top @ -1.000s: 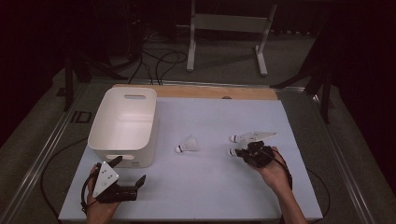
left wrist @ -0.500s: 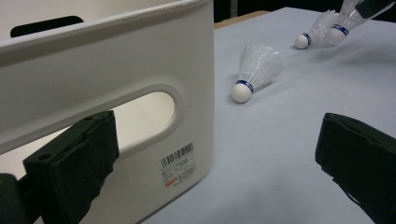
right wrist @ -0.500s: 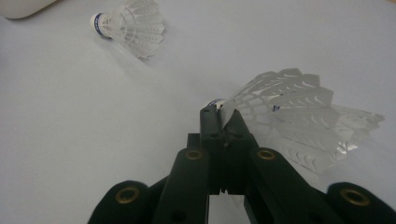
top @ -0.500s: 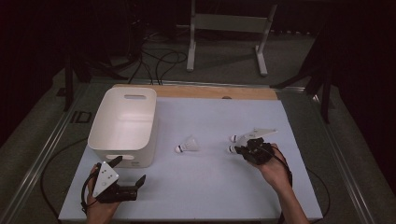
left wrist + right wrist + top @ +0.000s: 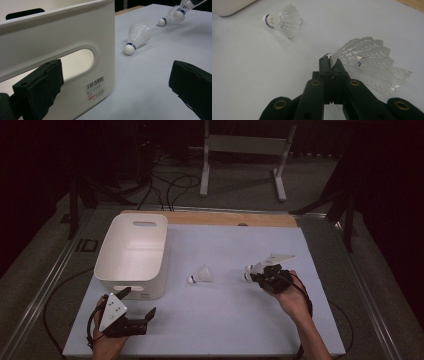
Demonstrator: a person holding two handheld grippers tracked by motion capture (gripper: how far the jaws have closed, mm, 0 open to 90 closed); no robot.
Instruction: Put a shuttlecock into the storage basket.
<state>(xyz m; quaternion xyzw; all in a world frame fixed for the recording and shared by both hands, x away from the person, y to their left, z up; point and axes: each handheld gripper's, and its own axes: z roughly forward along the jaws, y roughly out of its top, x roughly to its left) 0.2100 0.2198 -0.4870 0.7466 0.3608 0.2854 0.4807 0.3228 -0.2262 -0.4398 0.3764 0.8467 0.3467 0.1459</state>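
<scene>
At the near edge of the pale mat [image 5: 210, 330], in the high view, the left gripper [image 5: 134, 316] sits in the person's left hand just in front of the white bin [image 5: 131, 254]; its jaws stand wide apart with nothing between them, and in the left gripper view one black pad [image 5: 41, 88] lies close before the bin's handle slot while the other is out over bare mat. Farther in and to the right, the right gripper [image 5: 261, 276] is clamped tight on the feather skirt of a shuttlecock [image 5: 364, 58], pinching the edge of the skirt near the cork; the right gripper view shows its jaws pressed together on the white feathers. A second feathered skirt [image 5: 384, 75] lies right beside the held one, overlapping it. Between the two grippers, near the middle of the mat, a loose shuttlecock [image 5: 199, 275] lies on its side, cork toward the bin, well apart from both. Beyond the mat runs a wooden strip [image 5: 235, 218].
</scene>
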